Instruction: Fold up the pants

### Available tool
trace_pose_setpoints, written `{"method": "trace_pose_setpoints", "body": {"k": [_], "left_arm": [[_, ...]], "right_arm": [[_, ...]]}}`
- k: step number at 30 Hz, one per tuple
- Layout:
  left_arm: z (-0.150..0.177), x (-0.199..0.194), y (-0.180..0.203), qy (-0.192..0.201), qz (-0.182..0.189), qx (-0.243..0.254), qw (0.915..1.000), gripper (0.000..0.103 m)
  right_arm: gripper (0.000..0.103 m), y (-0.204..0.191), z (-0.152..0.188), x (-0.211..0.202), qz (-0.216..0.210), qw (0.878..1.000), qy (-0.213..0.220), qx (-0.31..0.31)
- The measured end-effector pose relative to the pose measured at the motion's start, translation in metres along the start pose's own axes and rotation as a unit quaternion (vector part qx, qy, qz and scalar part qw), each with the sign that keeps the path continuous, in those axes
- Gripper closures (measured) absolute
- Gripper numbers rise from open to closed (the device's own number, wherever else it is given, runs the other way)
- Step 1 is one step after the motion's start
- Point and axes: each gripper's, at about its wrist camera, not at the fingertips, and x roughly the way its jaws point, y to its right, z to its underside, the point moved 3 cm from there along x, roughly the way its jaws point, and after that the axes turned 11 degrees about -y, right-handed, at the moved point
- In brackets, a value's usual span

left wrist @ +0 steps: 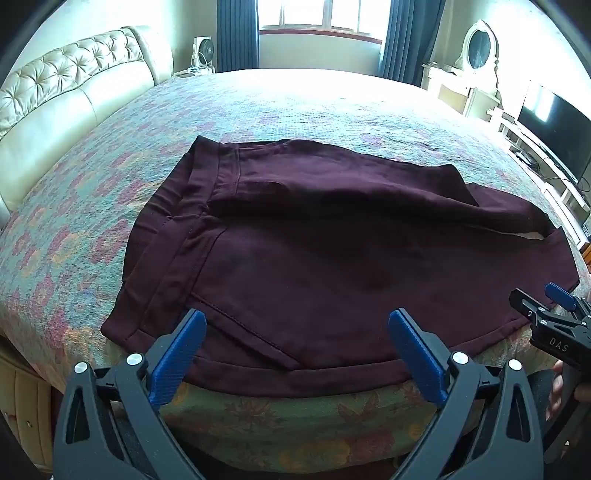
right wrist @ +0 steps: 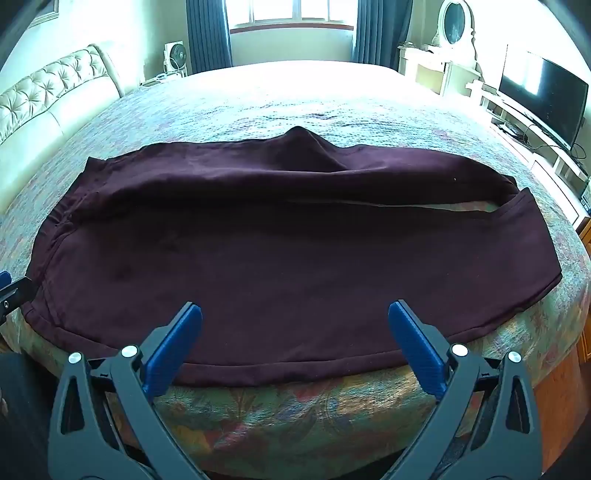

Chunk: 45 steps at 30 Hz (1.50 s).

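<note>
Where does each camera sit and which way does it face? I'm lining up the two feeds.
Left wrist view: sits on the left claw, angled down at the waistband end of the maroon pants on the bed; shows its own open blue fingers, plus the right claw and a hand.
Right wrist view: sits on the right claw, facing the pants' legs; the left claw's tip shows at the left edge.
Shared: pants, bed, window.

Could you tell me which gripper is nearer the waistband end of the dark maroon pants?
Left. The left gripper hangs open beside the pants' waistband; the right gripper hangs open further along the legs.
</note>
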Motion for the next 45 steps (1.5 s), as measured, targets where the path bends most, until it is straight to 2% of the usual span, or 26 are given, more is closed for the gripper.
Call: {"method": "trace_pose_setpoints", "body": {"k": [45], "left_arm": [[0.001,0.005,-0.001,-0.001,0.001,-0.003,1.0,0.004]], "right_arm": [[0.002,-0.002,0.005,0.011,-0.004,1.0,-0.012,-0.003]]}}
